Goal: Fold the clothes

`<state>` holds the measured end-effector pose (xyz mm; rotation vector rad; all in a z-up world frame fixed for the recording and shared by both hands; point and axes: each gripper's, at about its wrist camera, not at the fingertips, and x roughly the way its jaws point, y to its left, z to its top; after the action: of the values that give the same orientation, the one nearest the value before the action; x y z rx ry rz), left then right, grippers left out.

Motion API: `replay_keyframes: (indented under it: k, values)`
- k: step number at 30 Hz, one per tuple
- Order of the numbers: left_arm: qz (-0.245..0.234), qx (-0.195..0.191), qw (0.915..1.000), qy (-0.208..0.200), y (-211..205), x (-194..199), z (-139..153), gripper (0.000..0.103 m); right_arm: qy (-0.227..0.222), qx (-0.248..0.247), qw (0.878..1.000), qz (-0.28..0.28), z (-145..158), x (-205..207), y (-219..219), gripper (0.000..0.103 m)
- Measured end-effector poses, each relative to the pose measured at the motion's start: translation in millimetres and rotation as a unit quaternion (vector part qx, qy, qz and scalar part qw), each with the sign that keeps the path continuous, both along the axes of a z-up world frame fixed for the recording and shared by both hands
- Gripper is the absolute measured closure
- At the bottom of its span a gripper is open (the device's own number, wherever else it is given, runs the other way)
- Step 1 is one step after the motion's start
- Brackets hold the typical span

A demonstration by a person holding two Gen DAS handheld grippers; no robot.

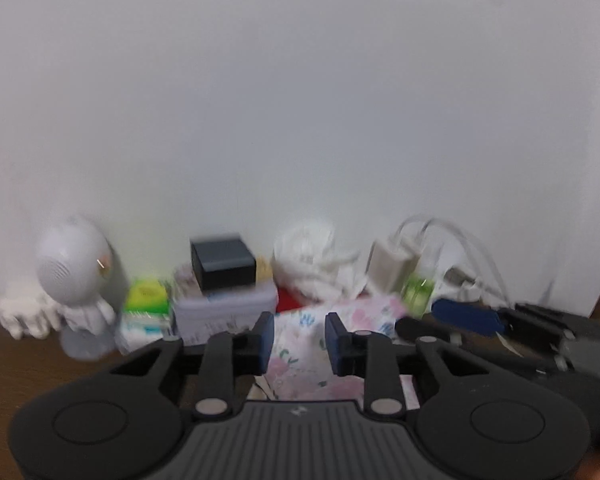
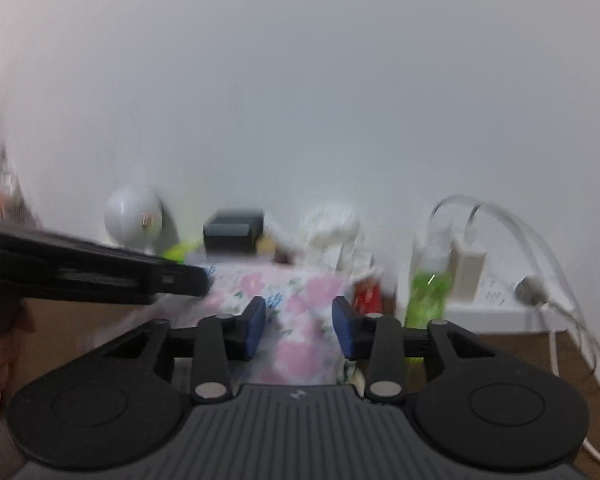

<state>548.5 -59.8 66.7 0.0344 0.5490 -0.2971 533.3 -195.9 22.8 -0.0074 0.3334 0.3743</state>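
A white cloth with pink flowers (image 1: 300,356) lies on the brown table (image 1: 24,364), right in front of my left gripper (image 1: 299,338). Its blue pads (image 1: 265,338) stand apart and nothing is pinched between them. The same floral cloth (image 2: 296,312) shows between and beyond the spread fingers of my right gripper (image 2: 299,328), which is open too. The right gripper (image 1: 500,320) reaches into the left wrist view from the right. The left gripper (image 2: 100,276) crosses the right wrist view from the left. Both views are blurred.
Along the white wall stand a round white fan (image 1: 74,258), a green pack (image 1: 146,294), a black box (image 1: 224,262) on a pale tin (image 1: 224,314), a white bag (image 1: 312,256), a green bottle (image 2: 428,292), and a white charger (image 2: 468,268) with looping cables (image 2: 540,240).
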Motion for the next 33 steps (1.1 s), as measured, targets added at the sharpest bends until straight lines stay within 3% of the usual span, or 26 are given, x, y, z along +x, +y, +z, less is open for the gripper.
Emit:
replay_keyframes:
  k: [4, 6, 10, 12, 13, 14, 15, 16, 17, 19, 21, 24, 33]
  values:
    - [-0.011, 0.029, 0.9994, -0.018, -7, -22, 5, 0.080, -0.017, 0.008, 1.000, -0.001, 14, 4, -3, 0.068]
    - [-0.016, 0.044, 0.9986, -0.025, -10, -32, 6, 0.090, 0.002, -0.007, 1.000, 0.003, 11, 17, 4, 0.076]
    - [-0.027, 0.049, 0.9984, -0.006, -16, -22, -16, 0.091, 0.042, -0.019, 0.999, -0.003, -13, 33, 7, 0.078]
    - [-0.033, 0.038, 0.9987, -0.012, -13, -22, -15, 0.084, 0.045, 0.002, 0.999, -0.001, -16, 33, 0, 0.076]
    - [-0.031, 0.030, 0.9990, -0.014, -10, -25, -10, 0.068, 0.046, 0.013, 0.999, -0.001, -17, 33, -4, 0.074]
    - [-0.027, 0.023, 0.9992, -0.016, -6, -27, -5, 0.045, 0.046, 0.027, 0.999, -0.001, -14, 31, -9, 0.072]
    - [-0.016, 0.018, 0.9994, -0.023, -2, -33, 2, 0.034, 0.043, 0.037, 0.998, -0.001, -7, 26, -11, 0.067]
    - [-0.008, 0.016, 0.9992, -0.035, 1, -39, 10, 0.015, 0.036, 0.044, 0.998, -0.001, 0, 20, -12, 0.055]
    - [0.000, 0.014, 0.9989, -0.045, 5, -47, 17, 0.008, 0.027, 0.049, 0.998, -0.001, 8, 11, -15, 0.046]
    - [0.011, 0.013, 0.9988, -0.046, 12, -72, 18, 0.006, 0.008, 0.054, 0.998, -0.001, 23, -9, -20, 0.013]
    - [0.022, 0.012, 0.9986, -0.046, 18, -98, 19, 0.000, -0.010, 0.047, 0.999, 0.000, 34, -35, -24, 0.000]
    - [0.038, 0.011, 0.9981, -0.047, 28, -136, 21, 0.000, -0.031, 0.036, 0.999, 0.003, 46, -76, -31, 0.000]
    - [0.077, 0.004, 0.9957, -0.051, 53, -253, 24, 0.000, -0.001, 0.035, 0.999, 0.013, 48, -188, -41, 0.000]
